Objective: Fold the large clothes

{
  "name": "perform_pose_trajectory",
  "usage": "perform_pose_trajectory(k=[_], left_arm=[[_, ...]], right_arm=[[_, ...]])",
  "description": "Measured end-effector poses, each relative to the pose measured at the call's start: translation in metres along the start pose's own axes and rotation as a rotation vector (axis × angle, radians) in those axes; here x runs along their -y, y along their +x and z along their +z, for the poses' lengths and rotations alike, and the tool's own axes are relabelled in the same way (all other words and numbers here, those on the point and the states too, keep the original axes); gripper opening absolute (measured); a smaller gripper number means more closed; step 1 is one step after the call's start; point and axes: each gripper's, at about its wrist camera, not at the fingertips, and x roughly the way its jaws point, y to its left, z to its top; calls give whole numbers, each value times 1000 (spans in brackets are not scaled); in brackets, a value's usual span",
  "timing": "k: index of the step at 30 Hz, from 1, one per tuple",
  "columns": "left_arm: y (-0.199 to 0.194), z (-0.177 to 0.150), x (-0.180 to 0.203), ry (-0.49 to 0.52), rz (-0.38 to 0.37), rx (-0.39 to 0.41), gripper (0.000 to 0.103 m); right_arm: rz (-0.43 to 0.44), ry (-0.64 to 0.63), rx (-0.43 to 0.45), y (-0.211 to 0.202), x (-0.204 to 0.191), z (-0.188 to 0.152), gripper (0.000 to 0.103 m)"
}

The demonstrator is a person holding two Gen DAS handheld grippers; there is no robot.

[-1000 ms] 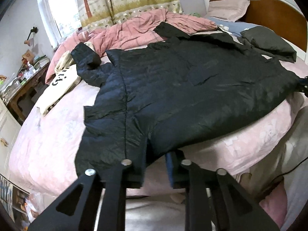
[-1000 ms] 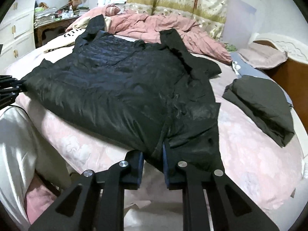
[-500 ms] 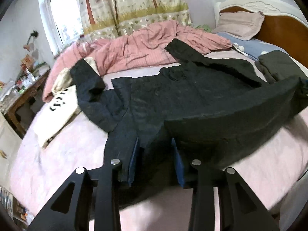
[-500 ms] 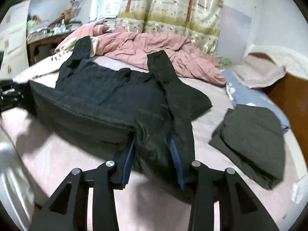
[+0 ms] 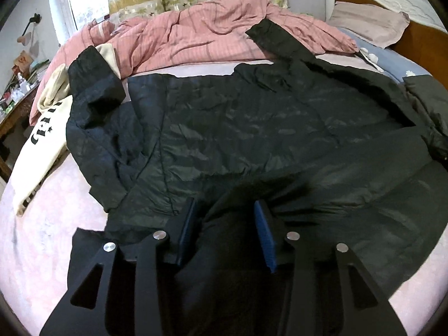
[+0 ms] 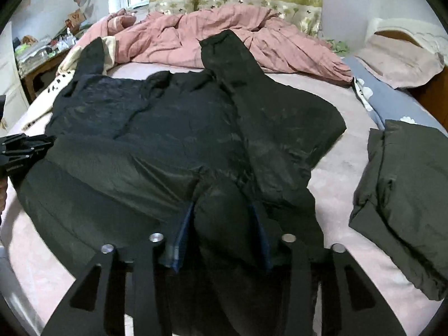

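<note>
Both grippers, left [image 5: 224, 224] and right [image 6: 224, 218], jaws opening, release the hem folded over the jacket [image 5: 252, 128] on the bed [image 5: 50, 224].

The left gripper [image 5: 224, 231] points down at a black jacket [image 5: 252, 128] spread on a pink bed [image 5: 42, 246]. Its jaws are opening, with a fold of the jacket's hem lying between the blue pads [image 5: 263, 235], which stand clear of the cloth on both sides. Ahead of the jaws the jacket's body stretches away, one sleeve [image 5: 95, 81] bent up to the far left, another [image 5: 277, 42] reaching far ahead onto a rumpled pink quilt [image 5: 196, 39]. Left of the jaws lies a cream garment [image 5: 39, 140] with black lettering. Far right sits a pillow [image 5: 369, 25].
</note>
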Motion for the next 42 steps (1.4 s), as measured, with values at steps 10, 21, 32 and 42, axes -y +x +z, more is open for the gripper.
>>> perform_pose_trajectory(k=[10,21,32,42], left_arm=[[-85,-27,-25,-128,125,330,76],[-31,-30,-45,-179,121,157,51],[16,-42,-90,-370,108,-6,58],[-9,-46,-85,-353,99,95,54]], right_arm=[[-107,132,349,-73,23,-19,69],[8,168,162,-31,28,-31,14],[17,319,-1,19,67,-33,13],[-45,274,49,4,57,-37,14]])
